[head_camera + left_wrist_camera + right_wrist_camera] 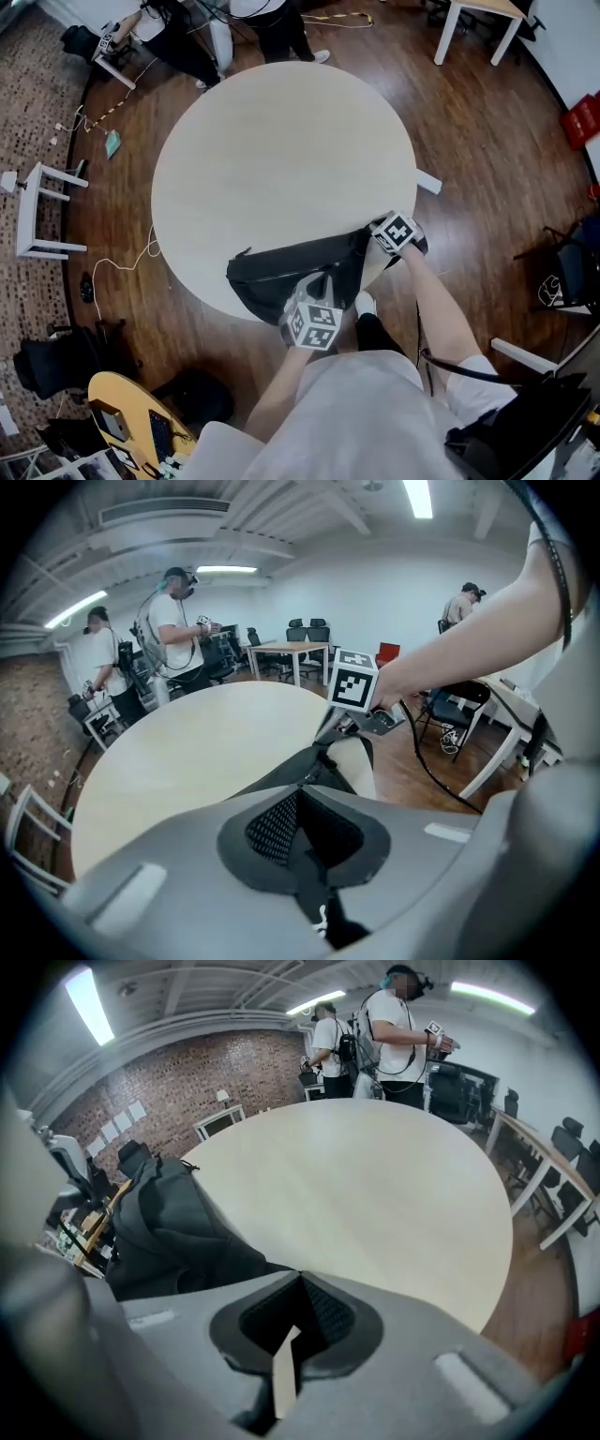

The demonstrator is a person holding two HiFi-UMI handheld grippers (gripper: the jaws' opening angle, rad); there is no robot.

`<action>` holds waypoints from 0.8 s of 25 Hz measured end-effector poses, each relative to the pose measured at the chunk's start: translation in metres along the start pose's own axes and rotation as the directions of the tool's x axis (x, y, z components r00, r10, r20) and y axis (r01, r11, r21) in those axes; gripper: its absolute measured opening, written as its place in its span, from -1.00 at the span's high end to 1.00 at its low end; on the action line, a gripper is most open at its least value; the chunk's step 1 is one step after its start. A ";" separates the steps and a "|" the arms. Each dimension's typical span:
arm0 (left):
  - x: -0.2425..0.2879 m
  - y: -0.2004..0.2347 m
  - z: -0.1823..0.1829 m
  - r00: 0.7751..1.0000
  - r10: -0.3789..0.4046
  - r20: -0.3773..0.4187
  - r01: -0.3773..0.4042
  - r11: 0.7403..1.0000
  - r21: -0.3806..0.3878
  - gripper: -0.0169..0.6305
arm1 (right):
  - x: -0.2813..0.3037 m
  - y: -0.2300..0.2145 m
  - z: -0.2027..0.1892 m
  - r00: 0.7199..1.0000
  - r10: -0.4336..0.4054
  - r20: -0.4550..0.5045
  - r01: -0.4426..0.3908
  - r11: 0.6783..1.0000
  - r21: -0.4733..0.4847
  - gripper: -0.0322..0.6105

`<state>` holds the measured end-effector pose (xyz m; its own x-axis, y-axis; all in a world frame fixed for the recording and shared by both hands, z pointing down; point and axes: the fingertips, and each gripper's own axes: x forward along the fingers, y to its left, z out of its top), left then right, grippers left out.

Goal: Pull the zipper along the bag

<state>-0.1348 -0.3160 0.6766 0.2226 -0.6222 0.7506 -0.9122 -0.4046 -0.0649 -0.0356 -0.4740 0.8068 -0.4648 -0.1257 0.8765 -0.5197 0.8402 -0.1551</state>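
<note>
— What stands furthest left?
— A white stool (42, 211) on the floor, well apart from the round table (281, 141).

— And the bag?
— The black bag (291, 267) lies on the table at its near edge. It stretches from left to right, and its near side reaches the rim.

— Where is the left gripper?
— The left gripper (313, 298) is at the bag's near side, about halfway along it. Its jaws are pressed together. A black tab (305, 874) of the bag runs down between them, pinched tight. From there the dark cloth rises toward the other gripper.

— The right one, then?
— The right gripper (380, 236) is at the bag's right end, just by the table's rim. Its jaws are closed too. The left gripper view shows them on the tip of the bag, with the cloth drawn up to them. In the right gripper view the bag runs in from the left as far as the jaws. A pale sliver shows in the slit between them, and I cannot tell what it is.

— Anyone else about?
— Two people (277, 23) stand beyond the far side of the table. Further right, a white desk (478, 23) stands on the wooden floor (487, 141)
</note>
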 end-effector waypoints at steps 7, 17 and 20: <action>-0.054 0.076 -0.048 0.990 0.137 0.011 -0.136 0.988 -0.068 0.88 | 0.000 -0.005 -0.004 0.992 -0.098 -0.074 0.096 0.995 -0.025 0.94; -0.106 0.208 -0.140 0.952 0.295 -0.076 -0.304 0.899 -0.316 0.88 | 0.001 -0.007 -0.001 0.971 -0.191 -0.143 0.188 0.981 -0.036 0.94; -0.111 0.240 -0.162 0.944 0.316 -0.096 -0.330 0.900 -0.284 0.88 | 0.002 -0.005 -0.001 0.962 -0.215 -0.166 0.207 0.976 -0.066 0.94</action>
<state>-0.4340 -0.2355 0.6836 -0.1108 -0.6507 0.7512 -0.9924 0.0311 -0.1195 -0.0334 -0.4777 0.8100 -0.2167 -0.2139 0.9525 -0.5559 0.8291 0.0597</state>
